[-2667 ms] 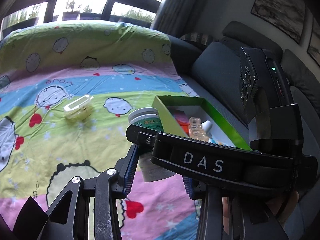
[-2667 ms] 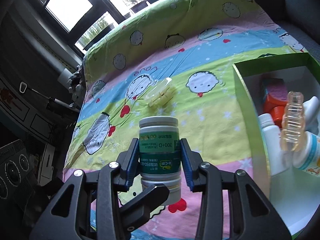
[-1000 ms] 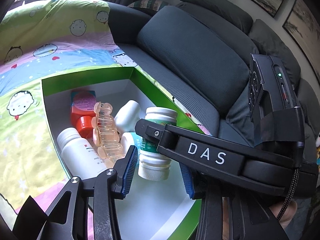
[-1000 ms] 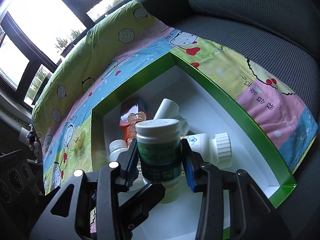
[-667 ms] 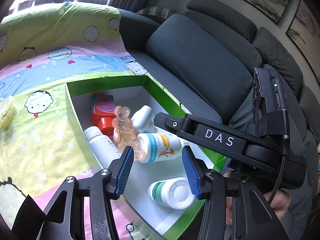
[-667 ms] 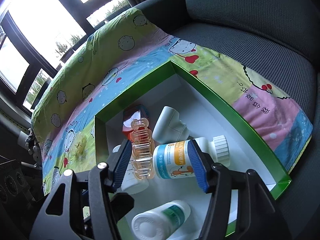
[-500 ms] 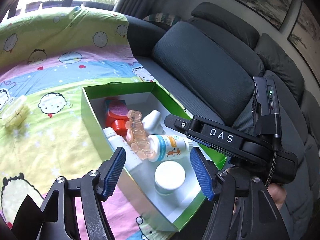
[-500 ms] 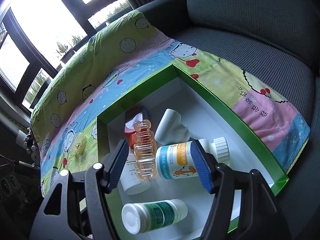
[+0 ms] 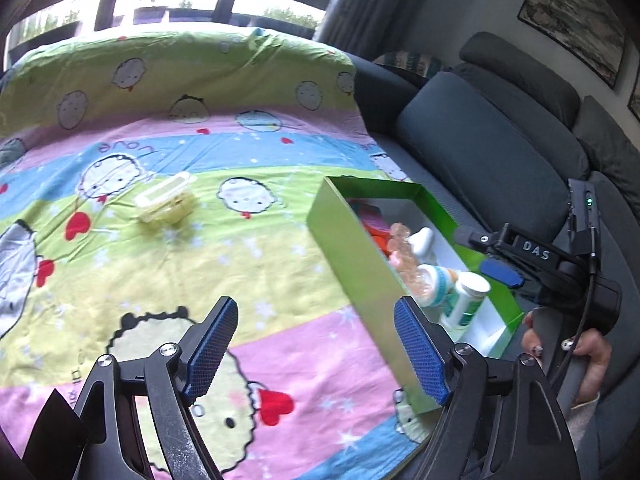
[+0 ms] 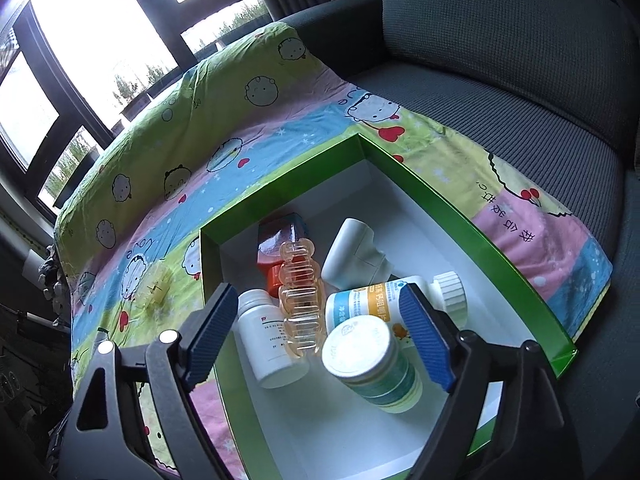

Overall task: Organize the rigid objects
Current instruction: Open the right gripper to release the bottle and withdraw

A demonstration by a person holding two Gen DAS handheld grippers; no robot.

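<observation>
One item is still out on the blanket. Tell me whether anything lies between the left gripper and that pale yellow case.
Nothing visible does. The left gripper is open over bare blanket, and the pale yellow case lies alone ahead of it. The green box sits off to the right, clear of that line.

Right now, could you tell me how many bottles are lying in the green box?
5: green-banded bottle nearest, plain white bottle left, orange-labelled bottle right, white angled bottle and red bottle behind. The clear clip could hide more.
</observation>
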